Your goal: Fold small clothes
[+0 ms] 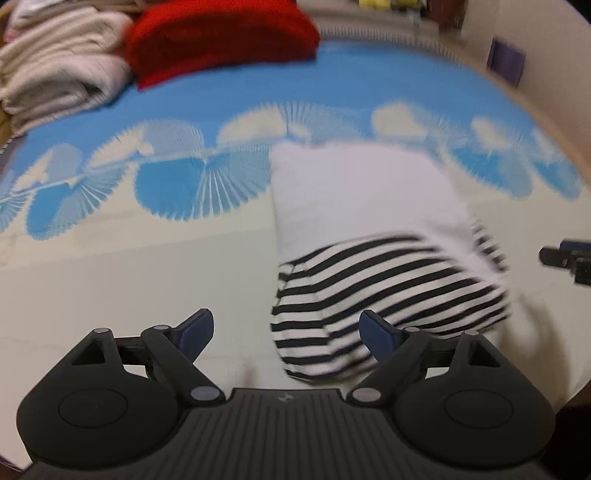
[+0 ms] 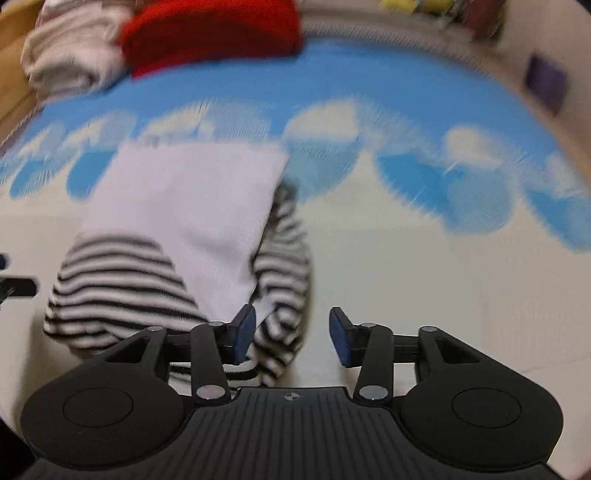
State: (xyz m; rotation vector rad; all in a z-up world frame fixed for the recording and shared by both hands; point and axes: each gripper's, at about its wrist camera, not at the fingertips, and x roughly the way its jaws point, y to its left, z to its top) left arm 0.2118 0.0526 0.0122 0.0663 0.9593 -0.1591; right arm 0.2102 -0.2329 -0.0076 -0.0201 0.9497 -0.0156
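The garment [image 1: 369, 258], white and striped, lies half-folded at centre on the bed [image 1: 110, 277]. We hold both the left gripper [image 1: 286, 332] and right gripper [image 2: 291, 334] wide and empty, flanking its near edge, likely for the next fold.

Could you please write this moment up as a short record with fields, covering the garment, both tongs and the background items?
surface: blue and cream fan-patterned bedspread
garment: white and black-striped small cloth garment, partly folded, striped sleeves turned in
left tongs: open, empty, right finger over the striped edge
right tongs: open, empty, left finger at the garment's near edge
background: red folded knit cloth, beside cream folded blankets
image quality: motion-blurred
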